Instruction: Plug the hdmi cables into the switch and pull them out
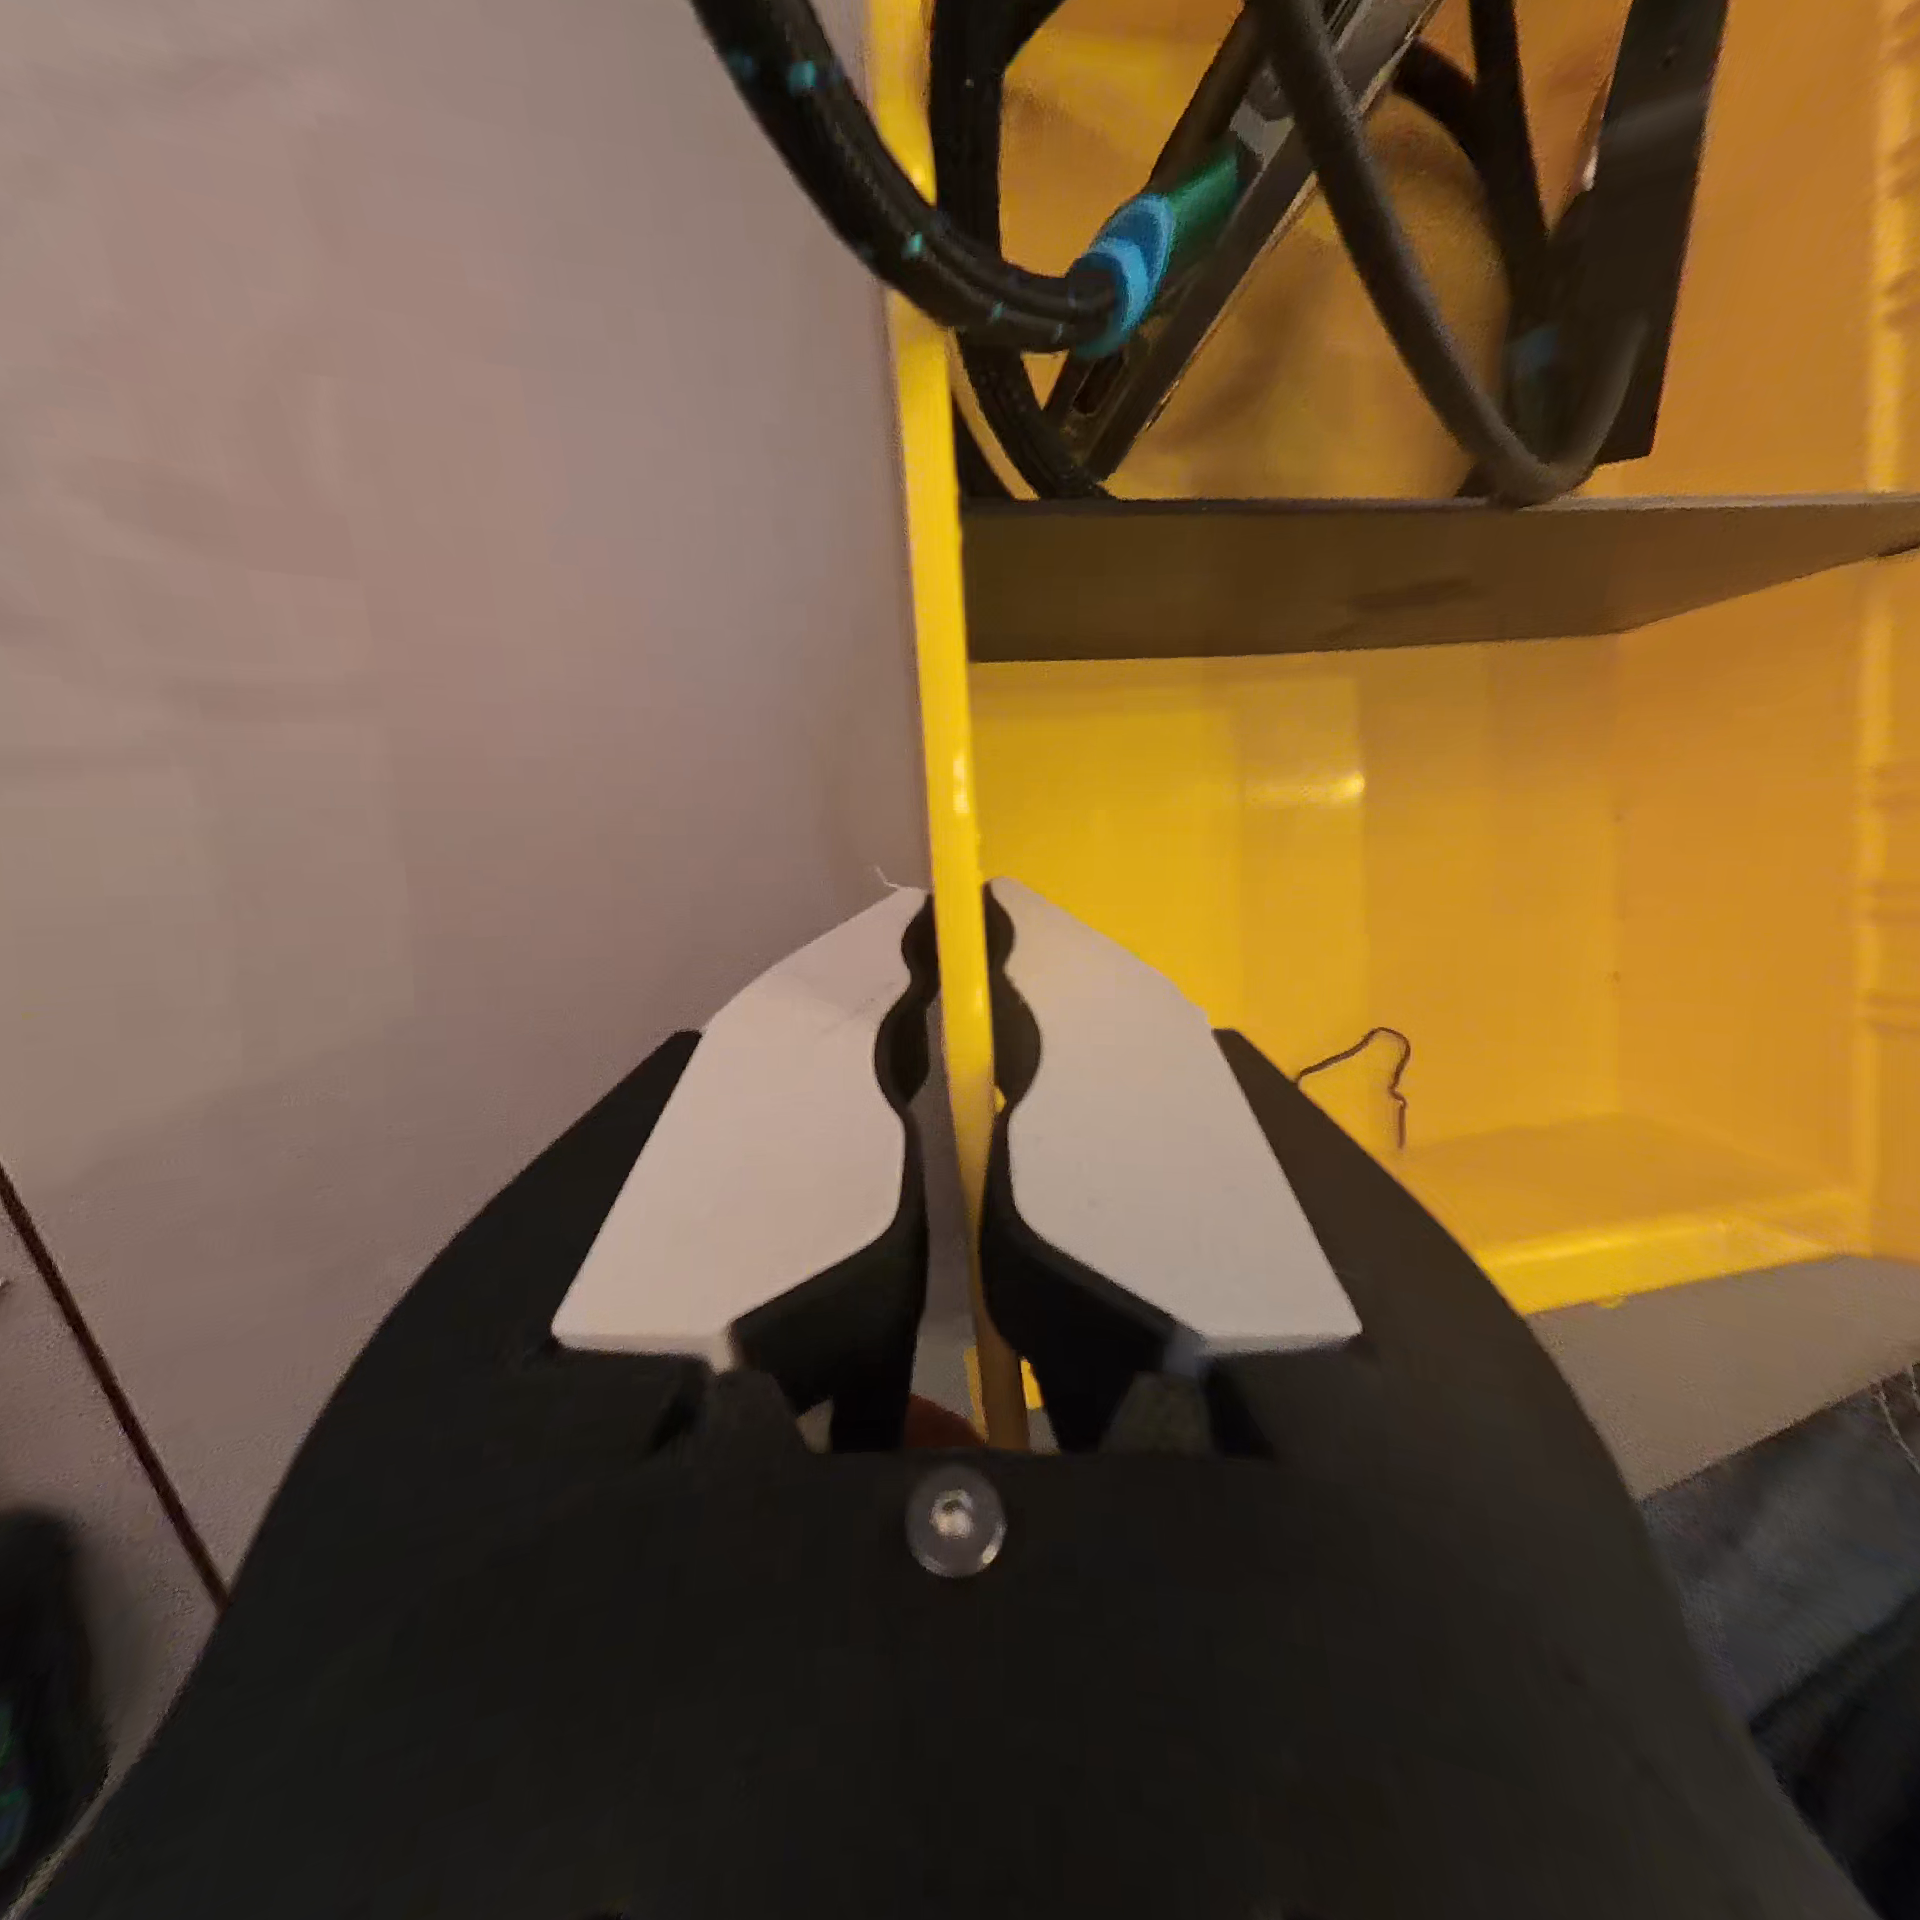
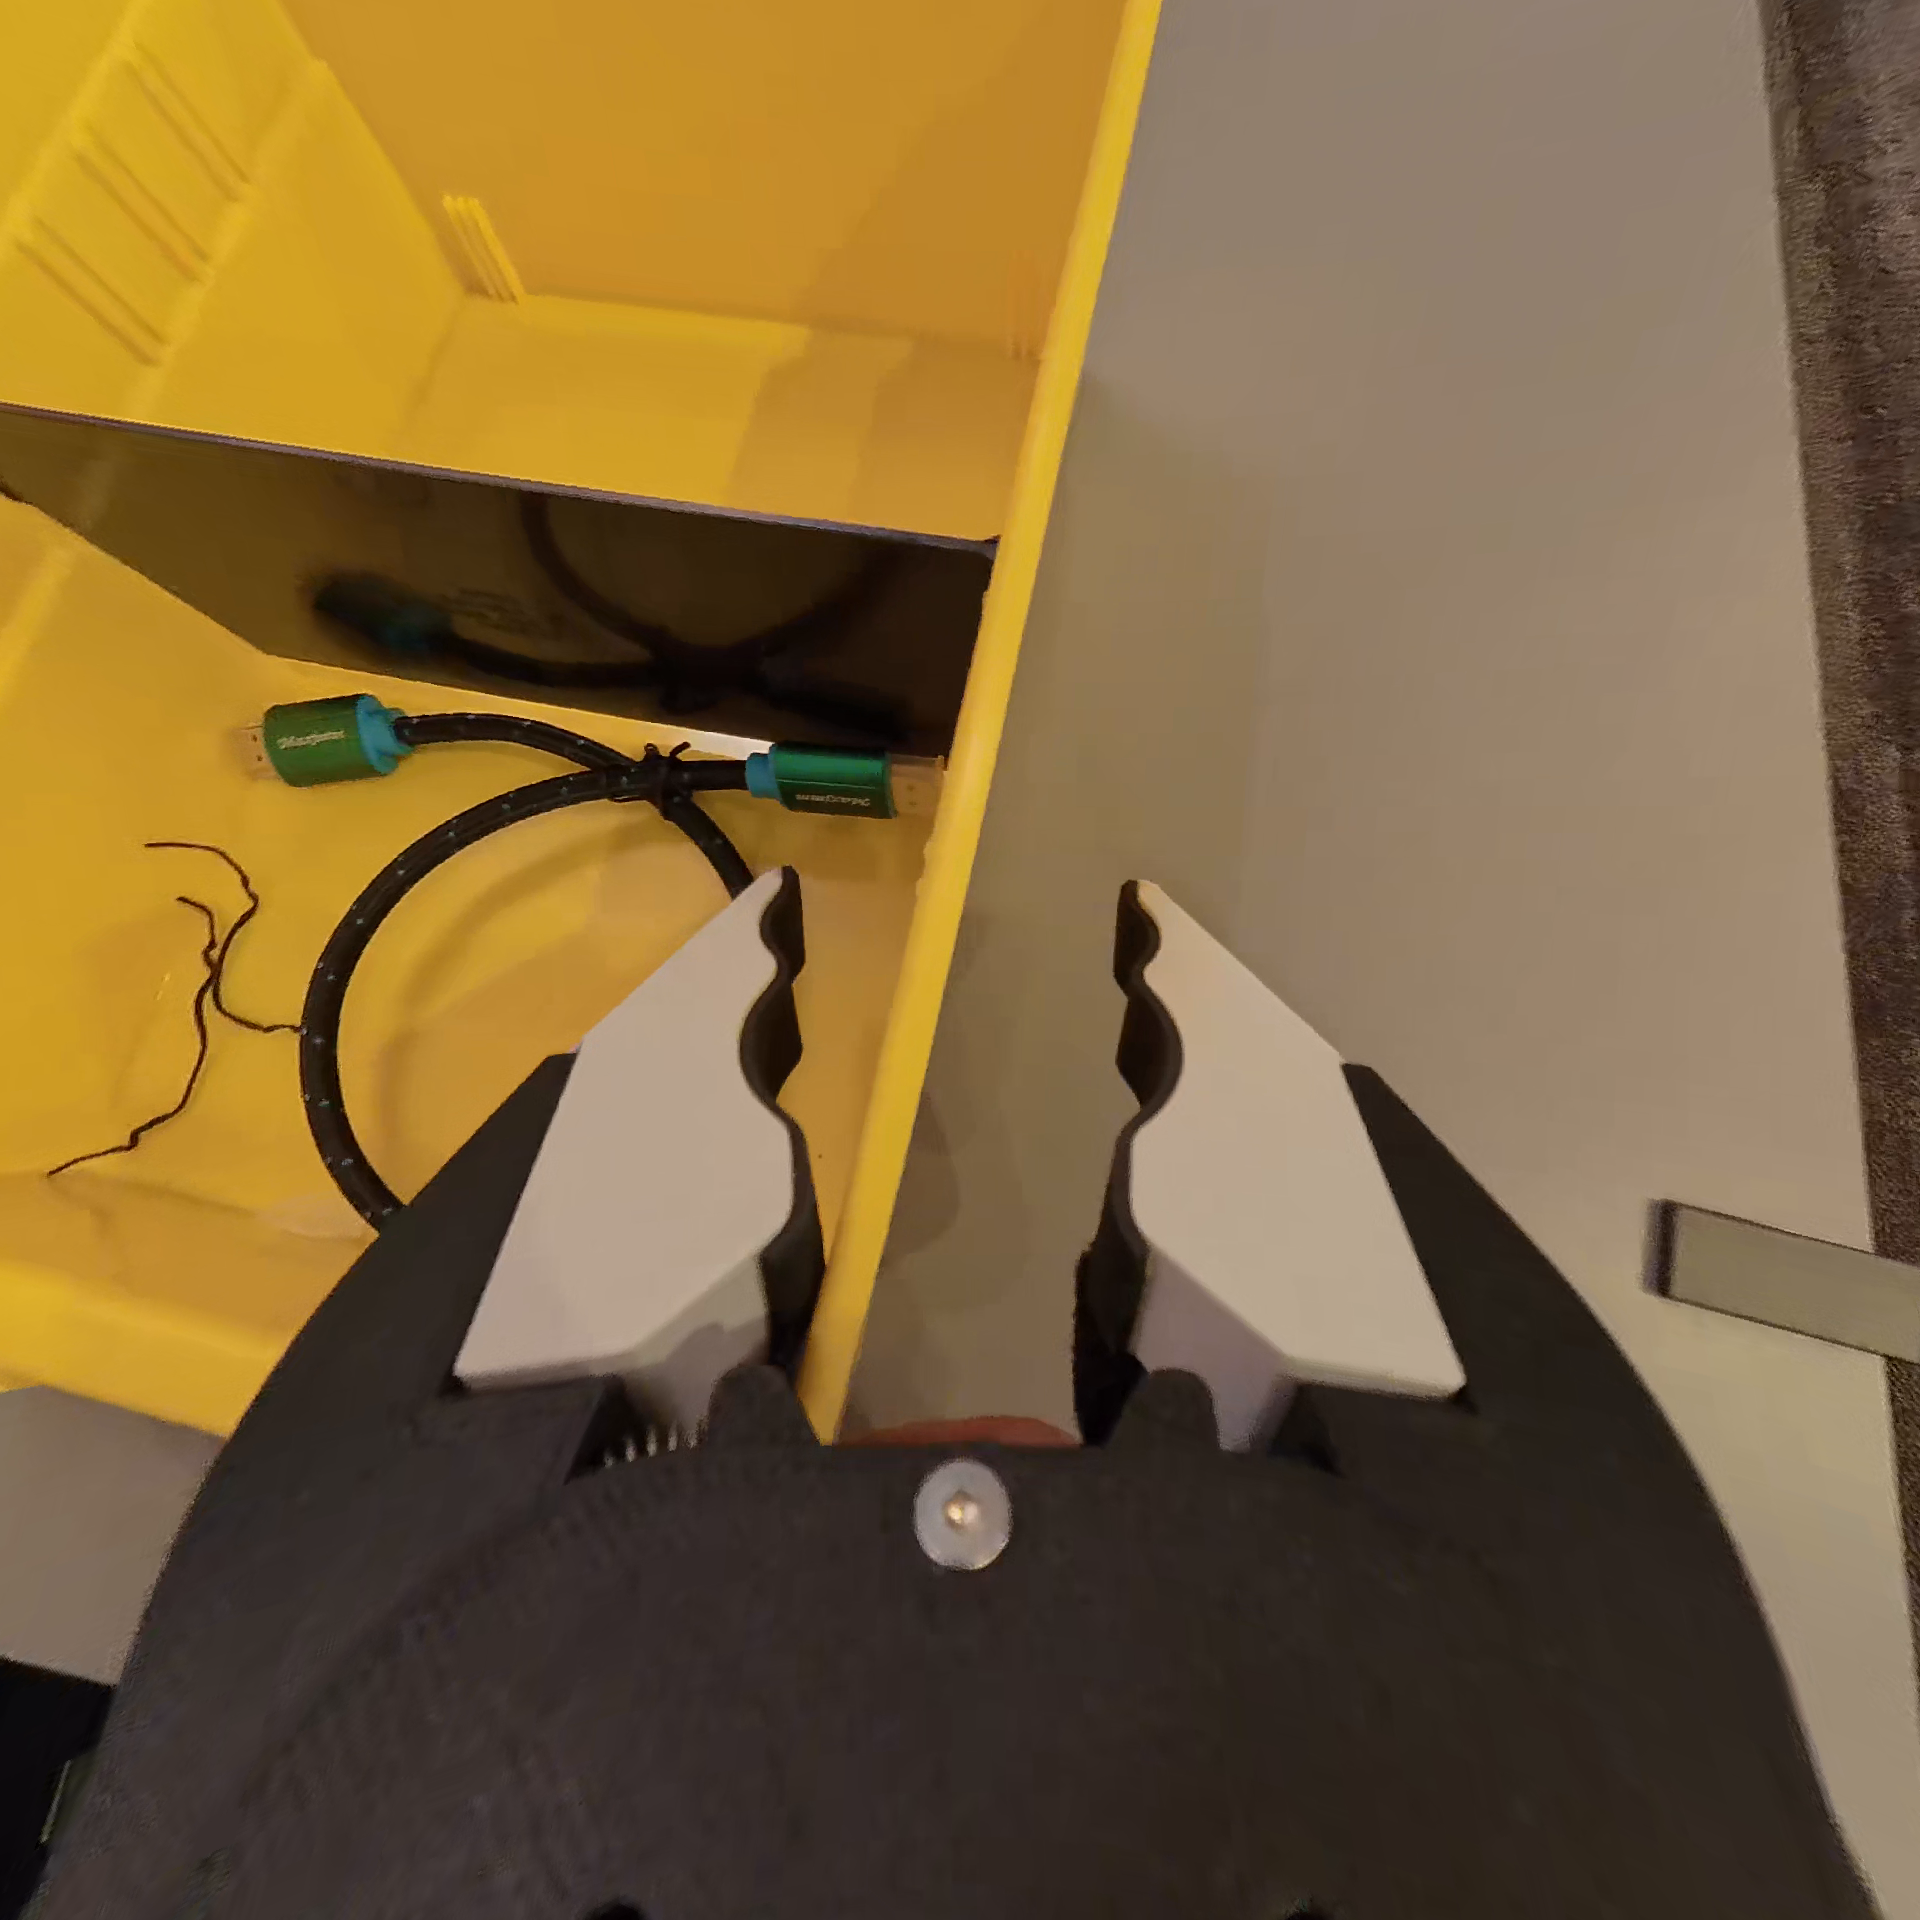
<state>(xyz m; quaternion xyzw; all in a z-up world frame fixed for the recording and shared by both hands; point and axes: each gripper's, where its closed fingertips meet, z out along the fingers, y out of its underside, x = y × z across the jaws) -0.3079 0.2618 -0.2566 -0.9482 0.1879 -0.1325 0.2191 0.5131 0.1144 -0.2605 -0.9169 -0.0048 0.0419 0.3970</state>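
While the left gripper (image 1: 958, 914) sits nearly closed and empty, one plug (image 1: 1164, 244) looks seated in the switch (image 1: 1174, 343) above. Over on the right, the right gripper (image 2: 961, 894) gapes wide, empty; a loose cable (image 2: 520, 748) lies unplugged below the shelf (image 2: 582, 540).

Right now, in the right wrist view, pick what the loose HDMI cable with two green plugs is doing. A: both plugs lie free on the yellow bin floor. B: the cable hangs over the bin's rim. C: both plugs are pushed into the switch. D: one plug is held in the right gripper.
A: both green plugs of the HDMI cable lie unplugged on the yellow bin floor, while the right gripper stands open and empty, straddling the bin's wall.
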